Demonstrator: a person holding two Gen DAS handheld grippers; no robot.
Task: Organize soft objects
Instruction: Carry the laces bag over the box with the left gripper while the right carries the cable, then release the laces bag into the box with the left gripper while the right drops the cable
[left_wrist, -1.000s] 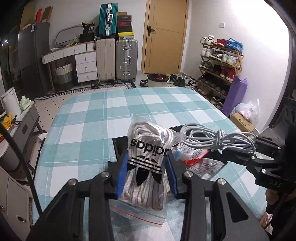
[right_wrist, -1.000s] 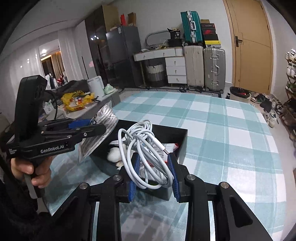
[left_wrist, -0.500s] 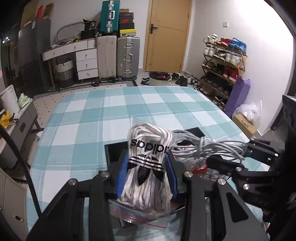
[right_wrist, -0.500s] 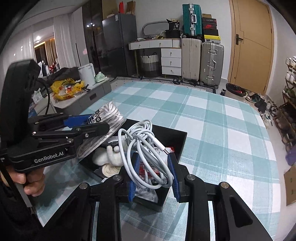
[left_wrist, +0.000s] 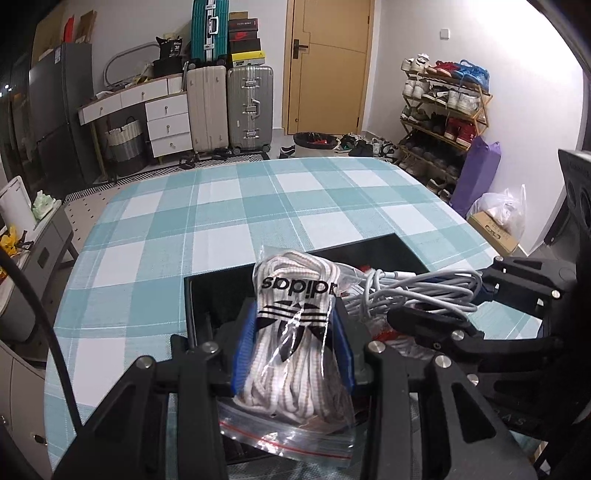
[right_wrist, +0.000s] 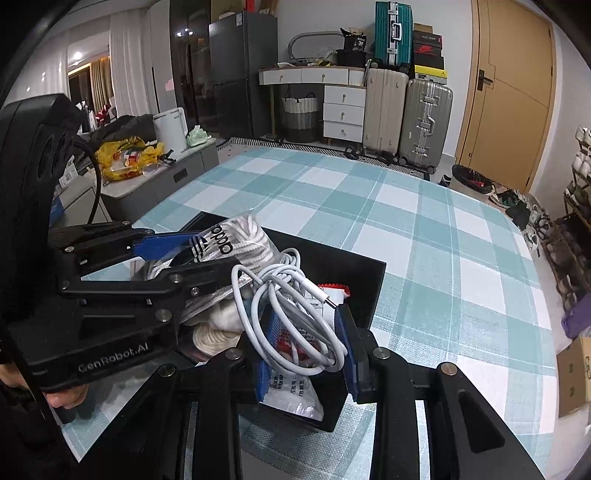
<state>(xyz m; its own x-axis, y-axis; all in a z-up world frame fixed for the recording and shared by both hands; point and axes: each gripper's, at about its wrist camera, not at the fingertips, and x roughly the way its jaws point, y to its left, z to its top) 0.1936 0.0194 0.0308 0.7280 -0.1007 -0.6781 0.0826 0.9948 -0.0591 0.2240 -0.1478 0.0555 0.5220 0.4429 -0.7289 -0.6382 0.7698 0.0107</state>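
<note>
Left gripper (left_wrist: 291, 343) held a zip bag of white shoelaces (left_wrist: 295, 332), jaws clamped on its middle, over the near end of the black box (right_wrist: 369, 288) on the table (left_wrist: 229, 214). Right gripper (right_wrist: 304, 354) held a coiled white USB cable (right_wrist: 291, 314), jaws closed on it, above the box's right half. Risks: loose loops could snag the left gripper beside them; the slick bag could slip; the crowded box could let items spill over its rim

Bag (left_wrist: 295, 435): clear glossy plastic, crinkled; laces (left_wrist: 291, 373) inside: woven white cloth. Cable (right_wrist: 295, 321): smooth white plastic. Box (right_wrist: 369, 291): matt black. Tablecloth (left_wrist: 221, 221): woven check cloth. Far suitcases (left_wrist: 249, 107): ribbed, metallic sheen. Door (left_wrist: 327, 62): smooth wood look
</note>
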